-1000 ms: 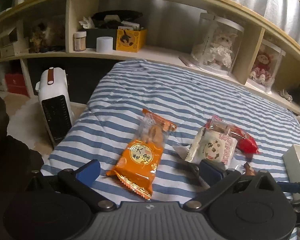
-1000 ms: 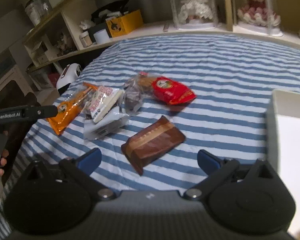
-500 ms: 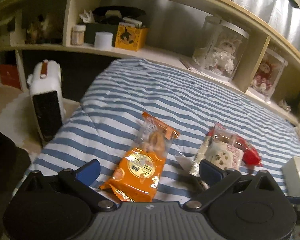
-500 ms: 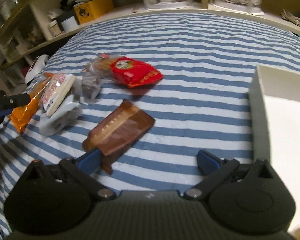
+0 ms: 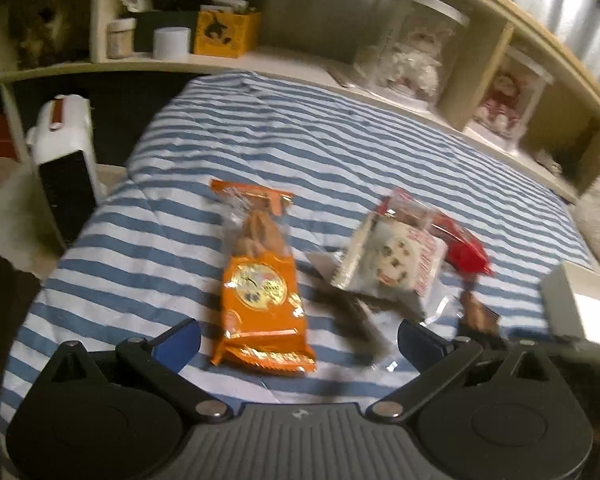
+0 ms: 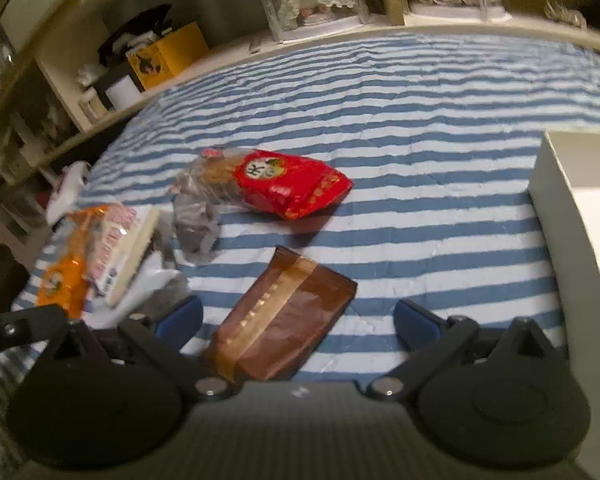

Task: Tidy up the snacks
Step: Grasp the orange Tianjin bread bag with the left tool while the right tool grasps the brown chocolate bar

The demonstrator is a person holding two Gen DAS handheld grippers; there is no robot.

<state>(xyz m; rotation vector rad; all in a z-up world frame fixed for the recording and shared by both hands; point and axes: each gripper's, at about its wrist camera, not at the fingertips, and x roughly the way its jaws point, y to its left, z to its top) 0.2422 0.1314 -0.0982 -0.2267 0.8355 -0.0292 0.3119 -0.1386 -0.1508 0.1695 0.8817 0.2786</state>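
Note:
Snack packs lie on a blue-and-white striped bed cover [image 5: 300, 136]. My left gripper [image 5: 298, 338] is open, with the near end of an orange pack [image 5: 260, 284] between its fingers. A white-and-pink pack [image 5: 392, 260] and a red pack [image 5: 460, 246] lie to its right. My right gripper [image 6: 298, 320] is open, with a brown pack [image 6: 284, 320] between its fingers. In the right wrist view the red pack [image 6: 292, 188] lies farther off, and the orange pack [image 6: 60, 268] and the white-and-pink pack [image 6: 120, 248] lie at the left.
A white box [image 6: 572, 240] stands on the bed at the right; it also shows in the left wrist view [image 5: 580, 304]. A wooden shelf [image 5: 220, 60] with jars, a yellow box and doll cases runs behind the bed. A white heater [image 5: 64, 160] stands on the floor left of it.
Both grippers have moved forward and lower. The orange pack now reaches between the left fingers, and the brown pack lies between the right fingers. Both stay open.

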